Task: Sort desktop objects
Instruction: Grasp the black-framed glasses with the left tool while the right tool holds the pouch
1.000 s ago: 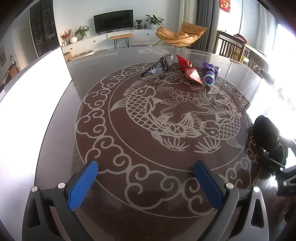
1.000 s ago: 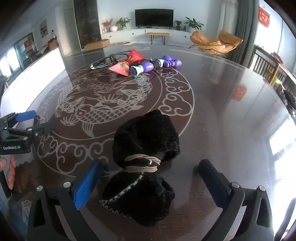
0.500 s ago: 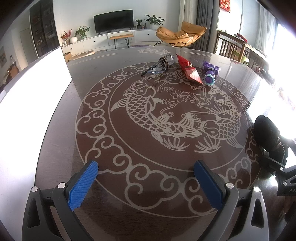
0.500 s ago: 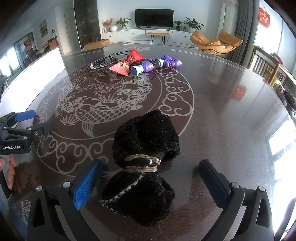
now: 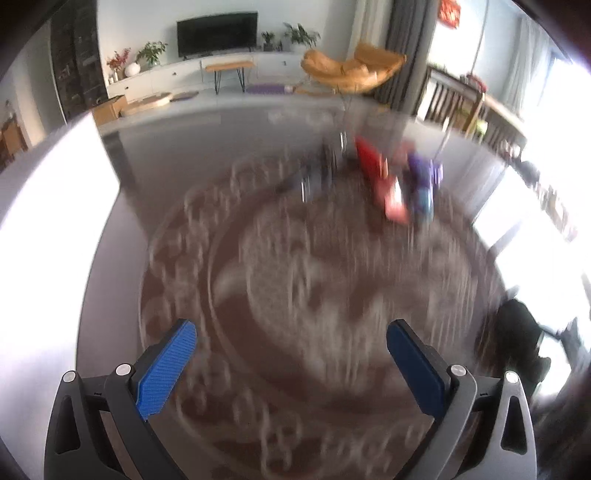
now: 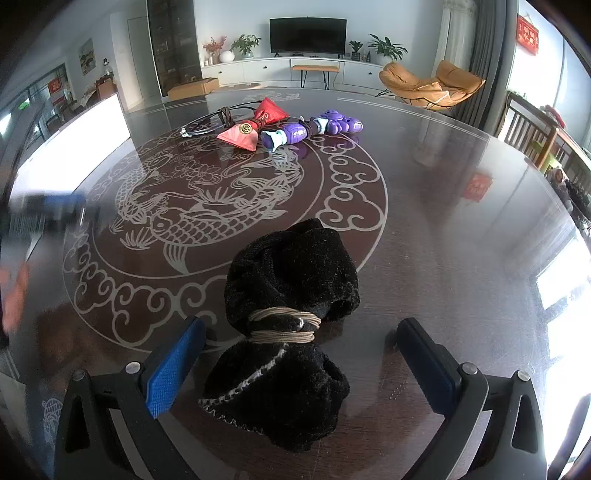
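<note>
While the right claw (image 6: 301, 363) stands with its blue-padded fingers apart on either side of a black velvet drawstring pouch tied with tan cord (image 6: 286, 321), the pouch lies on the dark round glass-topped desk with a white fish pattern (image 6: 443, 206), touching neither pad. At 12 o'clock on the desk, close together, lie a red fabric pouch (image 6: 255, 123), a purple toy figure (image 6: 314, 127) and a dark cable (image 6: 218, 116). The left claw (image 5: 291, 363) is apart and holds nothing above the blurred desk.

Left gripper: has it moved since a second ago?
Yes. The left gripper has swung: its view is motion-blurred, and the TV sits further right and lower in frame than before. Its jaws stay open. The black pouch hasn't shifted.
</note>
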`<state>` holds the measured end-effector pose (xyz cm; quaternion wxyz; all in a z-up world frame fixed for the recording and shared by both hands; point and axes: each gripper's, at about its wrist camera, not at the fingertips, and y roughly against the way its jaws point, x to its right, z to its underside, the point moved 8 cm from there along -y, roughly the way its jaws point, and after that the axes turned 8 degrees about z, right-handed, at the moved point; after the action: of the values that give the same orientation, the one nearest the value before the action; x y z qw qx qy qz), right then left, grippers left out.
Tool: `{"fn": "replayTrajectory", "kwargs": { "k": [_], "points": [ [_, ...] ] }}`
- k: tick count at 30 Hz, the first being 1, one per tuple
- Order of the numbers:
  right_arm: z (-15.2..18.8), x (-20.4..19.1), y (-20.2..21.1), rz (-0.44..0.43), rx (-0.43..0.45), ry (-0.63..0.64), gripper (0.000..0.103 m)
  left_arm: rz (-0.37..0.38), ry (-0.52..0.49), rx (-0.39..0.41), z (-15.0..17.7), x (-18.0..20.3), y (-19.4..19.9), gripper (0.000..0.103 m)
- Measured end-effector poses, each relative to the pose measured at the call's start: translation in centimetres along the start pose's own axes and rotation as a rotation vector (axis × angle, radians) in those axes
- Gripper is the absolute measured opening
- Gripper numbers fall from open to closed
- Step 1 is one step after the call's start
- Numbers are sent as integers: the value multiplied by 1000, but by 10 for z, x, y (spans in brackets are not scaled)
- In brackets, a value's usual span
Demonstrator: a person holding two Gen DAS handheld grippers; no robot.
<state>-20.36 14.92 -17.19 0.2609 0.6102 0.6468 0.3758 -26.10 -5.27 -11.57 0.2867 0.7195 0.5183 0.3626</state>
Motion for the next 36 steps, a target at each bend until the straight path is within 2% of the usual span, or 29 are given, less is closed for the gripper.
{"fn": "replayTrajectory", "kwargs": {
  "k": [3, 5, 8, 10, 14, 16, 18, 19, 20, 21, 23, 26, 29, 31, 36],
  "points": [
    [0, 0, 0, 0, 0, 0, 103, 53, 47, 34, -39, -2, -7, 103],
    [0, 0, 0, 0, 0, 0, 103, 75, 55, 8, -54, 2, -20, 103],
    [0, 0, 0, 0, 0, 0, 103, 41, -11, -10, -76, 12, -40, 103],
    [0, 0, 0, 0, 0, 0, 103, -10, -34, -23, -89, 10, -59, 103],
    [0, 0, -1, 0, 0, 0, 103, -7, 14, -44, -107, -2, -89, 103],
    [0, 0, 0, 0, 0, 0, 103, 7, 34, -68, -112, -4, -107, 95],
    [0, 0, -1, 0, 0, 0, 103, -24, -3, -54, -116, 1, -114, 87],
    [0, 0, -1, 0, 0, 0, 103, -39, -32, -55, -118, 3, -118, 86],
    [0, 0, -1, 0, 0, 0, 103, -50, -50, -52, -118, 4, -118, 70],
    [0, 0, -1, 0, 1, 0, 103, -65, -78, -43, -119, 6, -118, 44],
    [0, 0, -1, 0, 0, 0, 103, -62, -83, -38, -117, 8, -115, 15],
    [0, 0, -1, 0, 1, 0, 103, -65, -49, -22, -104, 3, -103, 14],
    [1, 0, -1, 0, 1, 0, 103, -79, -12, -9, -73, 2, -79, 14],
    [1, 0, -1, 0, 1, 0, 103, -80, 16, -8, -40, 2, -56, 14],
    [1, 0, -1, 0, 1, 0, 103, -66, 74, 6, 65, 17, 14, 14]
  ]
}}
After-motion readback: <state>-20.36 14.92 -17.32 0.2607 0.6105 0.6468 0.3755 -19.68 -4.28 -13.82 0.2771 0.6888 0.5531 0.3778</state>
